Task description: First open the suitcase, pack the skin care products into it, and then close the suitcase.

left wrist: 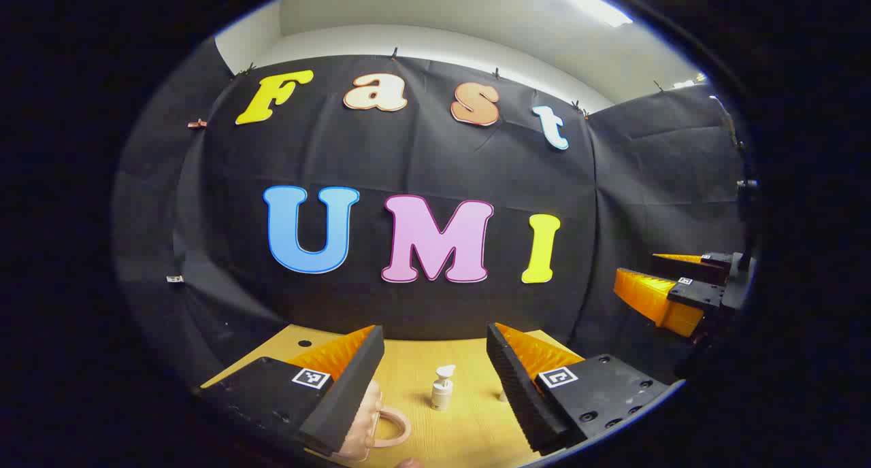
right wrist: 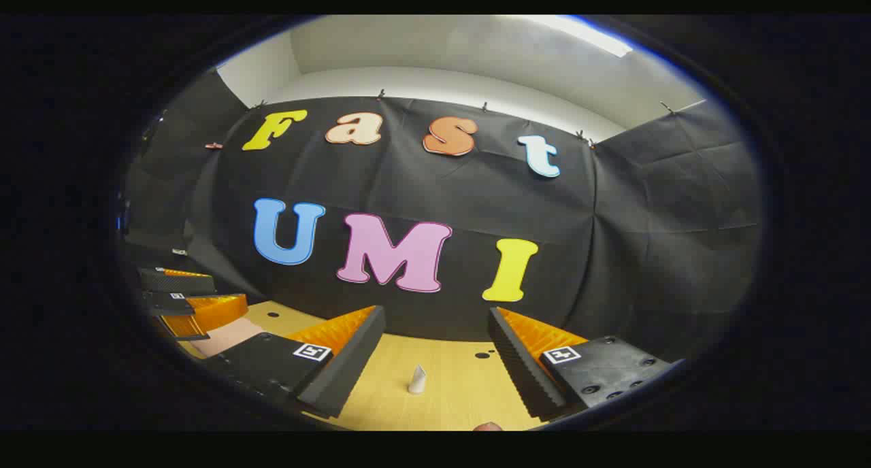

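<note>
Both grippers held up off the table (left wrist: pixel 469 427), level, facing the black booth wall.

Left gripper (left wrist: pixel 435 366): jaws spread wide, nothing between them. Right gripper (right wrist: pixel 435 349): jaws likewise released and empty. In the left gripper view the right gripper shows at 3 o'clock, apart from the table things; in the right gripper view the left gripper shows at 9 o'clock.

Task things:
- Suitcase (left wrist: pixel 364 424): small pink case with a loop handle (left wrist: pixel 395 427), at 7 o'clock in the left gripper view, half hidden behind that gripper's left finger. In the right gripper view a flat pink patch at 8 o'clock is probably the same case. Lid state hard to read; I take it as shut, so step 1 is not yet done.
- Pump bottle (left wrist: pixel 442 388): white, upright, at 6 o'clock between the left fingers but farther off, not touched.
- Small white tube (right wrist: pixel 416 379): standing on its cap, at 6 o'clock in the right gripper view, well ahead of the fingertips.

Handling, as judged:
- Case looks toy-sized, light, a stiff shell; likely to slide when the lid is pried, so 1 gripper steadies the body while the other lifts the lid edge or handle.
- Pump bottle: light, hard, smooth, top-heavy. Take it across the body below the pump head.
- Tube: very light, tips easily, soft walls. Pinch it low, near the cap.
</note>
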### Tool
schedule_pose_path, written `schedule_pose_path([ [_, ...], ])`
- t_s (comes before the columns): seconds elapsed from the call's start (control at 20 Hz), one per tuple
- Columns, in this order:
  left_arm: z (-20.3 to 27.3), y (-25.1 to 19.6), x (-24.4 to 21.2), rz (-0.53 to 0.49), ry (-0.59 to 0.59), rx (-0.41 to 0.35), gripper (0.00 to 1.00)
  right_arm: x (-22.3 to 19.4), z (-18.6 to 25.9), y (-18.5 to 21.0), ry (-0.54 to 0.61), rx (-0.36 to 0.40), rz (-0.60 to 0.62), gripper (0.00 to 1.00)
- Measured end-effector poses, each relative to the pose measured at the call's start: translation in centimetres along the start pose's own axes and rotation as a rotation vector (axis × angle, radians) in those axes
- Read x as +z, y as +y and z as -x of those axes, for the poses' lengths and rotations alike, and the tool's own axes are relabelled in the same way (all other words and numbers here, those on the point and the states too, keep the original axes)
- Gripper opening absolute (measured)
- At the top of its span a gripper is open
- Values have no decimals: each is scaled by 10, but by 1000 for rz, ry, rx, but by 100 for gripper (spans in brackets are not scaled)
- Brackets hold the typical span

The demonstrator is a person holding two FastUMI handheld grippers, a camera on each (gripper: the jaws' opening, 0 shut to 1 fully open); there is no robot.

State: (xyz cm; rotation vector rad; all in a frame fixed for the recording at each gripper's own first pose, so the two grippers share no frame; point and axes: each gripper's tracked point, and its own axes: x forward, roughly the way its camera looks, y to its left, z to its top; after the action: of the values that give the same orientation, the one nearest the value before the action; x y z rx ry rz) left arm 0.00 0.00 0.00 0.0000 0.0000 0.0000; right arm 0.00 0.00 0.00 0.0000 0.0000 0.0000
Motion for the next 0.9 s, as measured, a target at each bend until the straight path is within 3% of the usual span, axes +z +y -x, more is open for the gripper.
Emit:
schedule_pose_path([
  [0.3, -4, -9, -18, 35, 39, -40, 95, -4, -3, -9, 8, -14, 20, 96],
  [0.65, -3, 2, -26, 8, 44, -62, 95, -12, -7, 4, 9, 1, 3, 96],
  [0.9, -5, 6, -85, 74, 187, -88, 95, -18, -15, 14, -6, 30, -5, 96],
])
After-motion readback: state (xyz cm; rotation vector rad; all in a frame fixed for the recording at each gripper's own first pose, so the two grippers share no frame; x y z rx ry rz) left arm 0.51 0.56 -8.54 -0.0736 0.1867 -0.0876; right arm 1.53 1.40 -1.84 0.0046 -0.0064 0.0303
